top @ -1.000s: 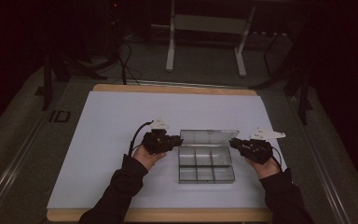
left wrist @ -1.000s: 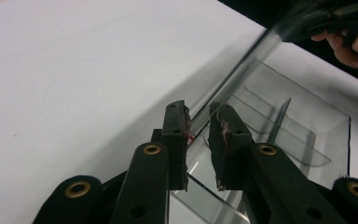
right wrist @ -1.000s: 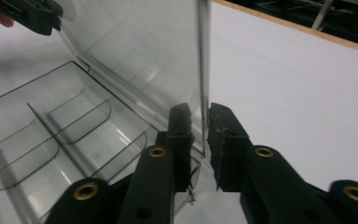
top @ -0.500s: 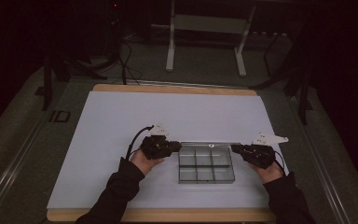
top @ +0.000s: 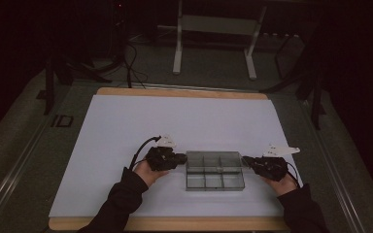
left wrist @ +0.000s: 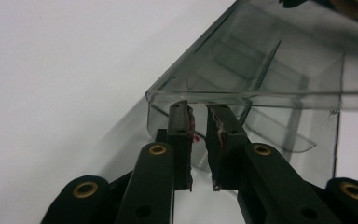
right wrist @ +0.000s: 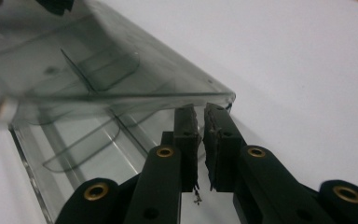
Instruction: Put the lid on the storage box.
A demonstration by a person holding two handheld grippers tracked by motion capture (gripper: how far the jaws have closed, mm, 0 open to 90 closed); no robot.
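While both tools pinched it, the clear compartment box (top: pixel 215 170) lay on the worktop (top: pixel 126 126).
Left tool (top: pixel 178 160) and right tool (top: pixel 246 161), jaws nearly together, each nipped the box's lid edge just ahead of its tips.

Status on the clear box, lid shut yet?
Done: the hinged lid of the clear smoky plastic compartment box is down over the tray; the compartments look empty. In hand: the left gripper and right gripper, jaws shut, sit under the lid's rim at opposite ends of the box. Left: whether the lid is latched can't be told; then both grippers back away.
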